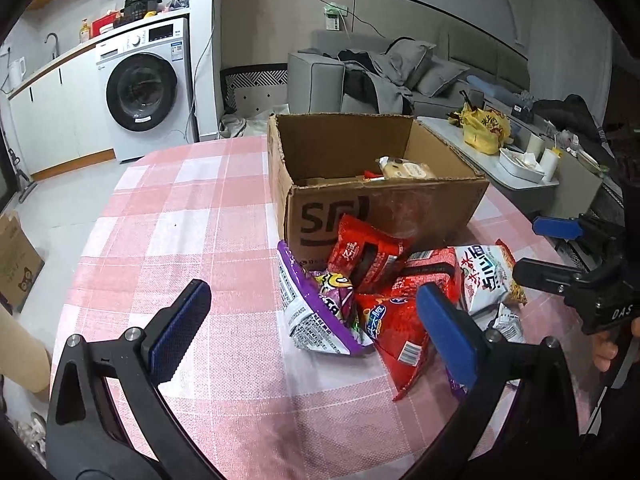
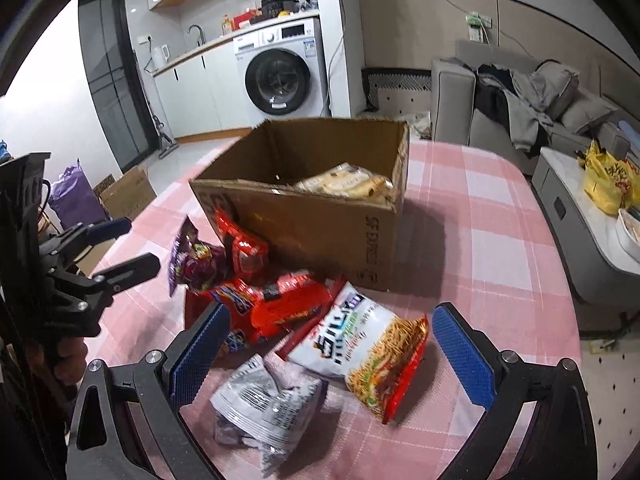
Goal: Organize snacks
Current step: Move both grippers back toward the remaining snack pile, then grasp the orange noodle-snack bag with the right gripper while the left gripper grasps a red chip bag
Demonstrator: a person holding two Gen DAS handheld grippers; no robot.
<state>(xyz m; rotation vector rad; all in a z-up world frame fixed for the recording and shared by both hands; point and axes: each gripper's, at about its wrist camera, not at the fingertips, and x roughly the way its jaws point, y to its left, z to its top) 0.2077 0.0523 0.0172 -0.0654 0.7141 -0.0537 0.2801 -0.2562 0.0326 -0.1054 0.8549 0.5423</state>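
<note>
An open cardboard box (image 1: 384, 208) (image 2: 320, 224) stands on the pink checked table (image 1: 192, 216) with a pale yellow snack pack (image 1: 404, 169) (image 2: 344, 182) inside. In front of it lies a pile of snack bags: a purple bag (image 1: 320, 312) (image 2: 192, 260), red bags (image 1: 368, 256) (image 2: 276, 304), a white noodle-snack bag (image 1: 486, 276) (image 2: 368, 344) and a grey bag (image 2: 264, 404). My left gripper (image 1: 312, 320) (image 2: 128, 248) is open and empty, just above the purple and red bags. My right gripper (image 2: 328, 348) (image 1: 532, 248) is open and empty over the white and grey bags.
A low white side table (image 1: 480, 148) with a yellow bag (image 1: 484, 128) and dishes stands right of the table. A grey sofa (image 1: 376, 76) and a washing machine (image 1: 144, 88) stand behind. A cardboard box (image 2: 128, 196) sits on the floor at left.
</note>
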